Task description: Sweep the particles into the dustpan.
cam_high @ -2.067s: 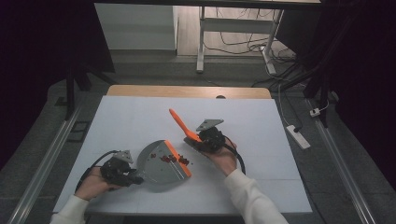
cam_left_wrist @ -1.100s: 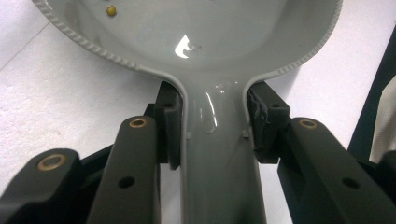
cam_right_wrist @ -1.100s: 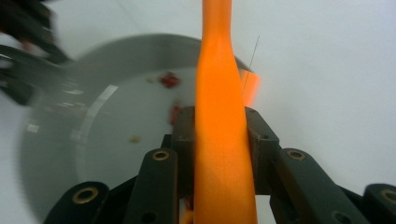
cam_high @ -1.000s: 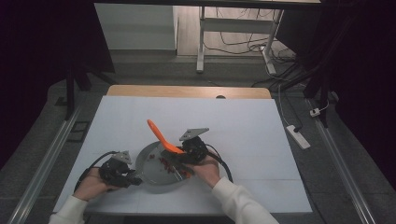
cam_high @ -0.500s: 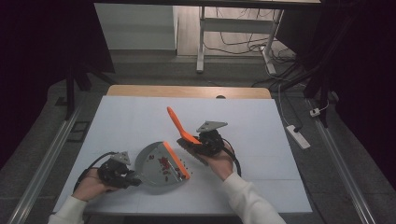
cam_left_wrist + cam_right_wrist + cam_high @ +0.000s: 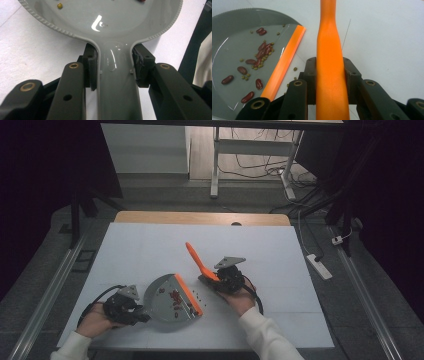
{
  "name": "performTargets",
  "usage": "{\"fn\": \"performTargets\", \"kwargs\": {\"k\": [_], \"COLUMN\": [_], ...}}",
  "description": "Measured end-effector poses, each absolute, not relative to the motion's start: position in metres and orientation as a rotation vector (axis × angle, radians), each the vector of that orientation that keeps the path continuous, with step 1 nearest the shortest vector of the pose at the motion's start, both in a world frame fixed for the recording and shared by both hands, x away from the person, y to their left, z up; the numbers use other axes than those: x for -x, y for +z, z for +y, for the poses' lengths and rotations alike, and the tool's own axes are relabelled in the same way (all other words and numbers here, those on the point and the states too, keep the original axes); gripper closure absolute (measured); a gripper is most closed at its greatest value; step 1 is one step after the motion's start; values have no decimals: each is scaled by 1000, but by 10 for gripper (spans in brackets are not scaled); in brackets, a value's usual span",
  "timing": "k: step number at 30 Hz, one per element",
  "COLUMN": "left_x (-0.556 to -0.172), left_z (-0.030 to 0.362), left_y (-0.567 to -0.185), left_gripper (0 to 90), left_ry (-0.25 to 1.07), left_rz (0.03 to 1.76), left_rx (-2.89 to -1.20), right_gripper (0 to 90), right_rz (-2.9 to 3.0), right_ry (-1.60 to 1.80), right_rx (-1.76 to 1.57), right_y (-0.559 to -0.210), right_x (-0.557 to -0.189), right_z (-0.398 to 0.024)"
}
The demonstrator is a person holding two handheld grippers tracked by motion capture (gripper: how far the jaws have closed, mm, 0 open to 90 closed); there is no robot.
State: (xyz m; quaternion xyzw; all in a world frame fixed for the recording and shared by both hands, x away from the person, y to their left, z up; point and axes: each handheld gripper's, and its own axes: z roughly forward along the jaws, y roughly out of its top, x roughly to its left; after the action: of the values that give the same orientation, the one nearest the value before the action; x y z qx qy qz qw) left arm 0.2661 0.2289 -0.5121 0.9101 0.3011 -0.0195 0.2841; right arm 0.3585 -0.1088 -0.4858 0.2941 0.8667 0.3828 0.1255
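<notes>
The right gripper (image 6: 216, 279) has drawn back from the dustpan (image 6: 167, 300) since a second ago, when the orange brush (image 6: 199, 261) was over the pan — that reads as one sweep finished, with a few beans (image 6: 196, 294) left on the white table (image 6: 150, 250) just past the pan's orange lip. Its jaws are clamped on the brush handle, which points toward 11 o'clock. The left gripper (image 6: 142, 312) clamps the dustpan handle at about 8 o'clock of the pan. Inside the pan lie red beans (image 6: 263, 50) and small green ones — a loose cluster near the lip.
</notes>
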Motion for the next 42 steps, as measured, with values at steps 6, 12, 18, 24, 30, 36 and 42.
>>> {"fn": "performTargets", "kwargs": {"k": [6, 12, 18, 24, 30, 36, 42], "left_x": [-266, -265, -265, -265, -265, -265, -265], "left_z": [228, 227, 226, 225, 225, 225, 225], "left_y": [-513, -513, -514, -514, -515, -515, -515], "left_gripper": [620, 619, 619, 619, 619, 619, 619], "left_ry": [-52, -53, -55, -57, -59, -59, -58], "left_rz": [808, 810, 813, 815, 818, 816, 821], "left_rx": [-2434, -2436, -2434, -2433, -2427, -2426, -2423], "right_gripper": [704, 704, 703, 703, 704, 704, 703], "right_rz": [2552, 2562, 2558, 2545, 2586, 2525, 2469], "right_ry": [1099, 1126, 1120, 1149, 1291, 1317, 1242], "right_rx": [-828, -810, -776, -788, -787, -775, -825], "right_y": [-492, -495, -496, -498, -495, -485, -480], "right_x": [-354, -346, -336, -333, -329, -333, -342], "right_z": [-99, -88, -75, -69, -63, -73, -99]}}
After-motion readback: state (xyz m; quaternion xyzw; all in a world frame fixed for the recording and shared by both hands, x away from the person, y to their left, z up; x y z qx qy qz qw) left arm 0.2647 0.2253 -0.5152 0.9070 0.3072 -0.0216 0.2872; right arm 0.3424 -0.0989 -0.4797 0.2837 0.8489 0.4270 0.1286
